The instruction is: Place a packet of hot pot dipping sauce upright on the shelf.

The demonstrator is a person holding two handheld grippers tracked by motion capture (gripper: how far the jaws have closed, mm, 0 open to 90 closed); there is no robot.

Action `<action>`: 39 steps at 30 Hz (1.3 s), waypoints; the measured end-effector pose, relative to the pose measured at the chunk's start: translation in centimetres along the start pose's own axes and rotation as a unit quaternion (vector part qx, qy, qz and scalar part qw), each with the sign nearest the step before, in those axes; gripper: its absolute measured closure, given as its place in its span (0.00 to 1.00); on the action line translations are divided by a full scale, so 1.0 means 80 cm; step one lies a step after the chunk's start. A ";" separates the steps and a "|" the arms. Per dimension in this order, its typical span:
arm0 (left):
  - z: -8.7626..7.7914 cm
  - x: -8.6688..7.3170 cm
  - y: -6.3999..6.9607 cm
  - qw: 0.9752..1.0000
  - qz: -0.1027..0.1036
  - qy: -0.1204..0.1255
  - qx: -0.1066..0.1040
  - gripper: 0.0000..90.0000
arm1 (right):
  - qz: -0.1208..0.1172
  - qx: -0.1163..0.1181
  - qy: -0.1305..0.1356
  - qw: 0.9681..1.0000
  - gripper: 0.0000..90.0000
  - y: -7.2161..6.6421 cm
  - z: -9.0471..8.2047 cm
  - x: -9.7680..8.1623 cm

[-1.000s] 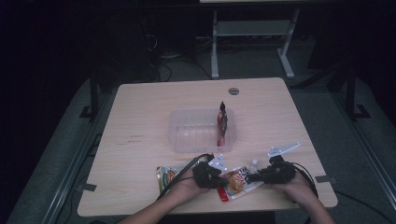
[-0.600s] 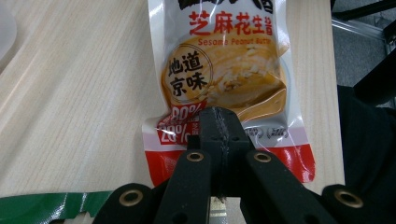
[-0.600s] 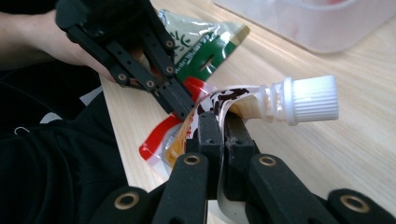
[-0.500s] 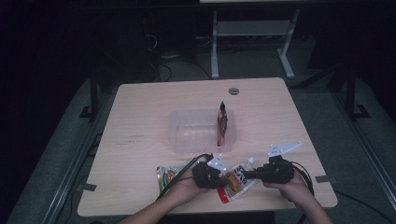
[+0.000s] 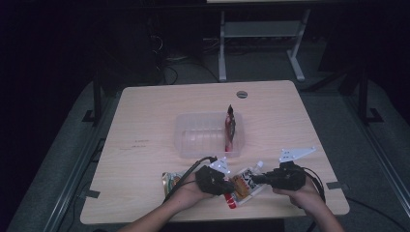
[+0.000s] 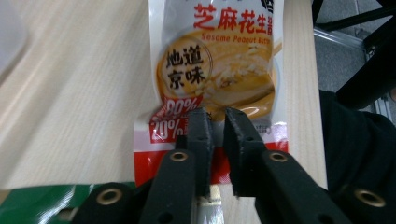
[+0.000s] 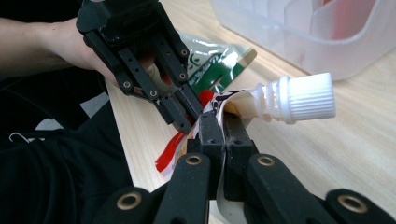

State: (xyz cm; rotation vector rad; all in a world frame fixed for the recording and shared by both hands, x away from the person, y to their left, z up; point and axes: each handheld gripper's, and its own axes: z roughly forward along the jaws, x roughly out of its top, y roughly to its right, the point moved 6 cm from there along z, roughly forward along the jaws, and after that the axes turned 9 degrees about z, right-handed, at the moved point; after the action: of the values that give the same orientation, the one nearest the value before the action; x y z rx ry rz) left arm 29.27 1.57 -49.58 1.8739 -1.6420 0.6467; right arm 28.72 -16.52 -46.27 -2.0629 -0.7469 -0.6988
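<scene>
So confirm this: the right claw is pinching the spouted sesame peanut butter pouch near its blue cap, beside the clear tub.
Wrong on the colour: the cap is white, as the right gripper view shows. The rest holds: the right claw pinches the sesame peanut butter pouch near that cap, beside the clear tub.

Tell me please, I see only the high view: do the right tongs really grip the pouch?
Observer: Yes. The right tongs are shut on the pouch, just behind its white screw cap.
Operator: And the left tongs?
Observer: The left tongs have just been opening. A small gap shows between them, over the pouch's red bottom edge, and the pads do not press it.
Operator: What is printed on the pouch?
Observer: Chinese characters, and under them "Sesame Peanut" in English.
</scene>
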 end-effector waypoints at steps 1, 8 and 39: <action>-0.003 0.000 0.000 1.000 -0.001 0.001 0.001 0.85 | -0.002 0.001 0.002 1.000 0.99 -0.002 -0.001 0.001; -0.022 -0.002 0.001 1.000 0.008 0.002 0.018 0.72 | -0.021 -0.003 0.011 1.000 0.99 -0.013 -0.001 0.008; -0.156 -0.110 0.004 0.992 -0.066 0.008 0.106 0.40 | -0.070 0.012 0.038 0.997 0.99 -0.039 0.008 0.072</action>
State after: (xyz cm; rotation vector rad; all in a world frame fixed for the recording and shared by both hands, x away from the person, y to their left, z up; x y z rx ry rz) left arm 27.84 16.48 -46.47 2.1009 -1.4741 0.8031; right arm 30.49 -12.94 -41.04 -1.9654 -0.8573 -0.8385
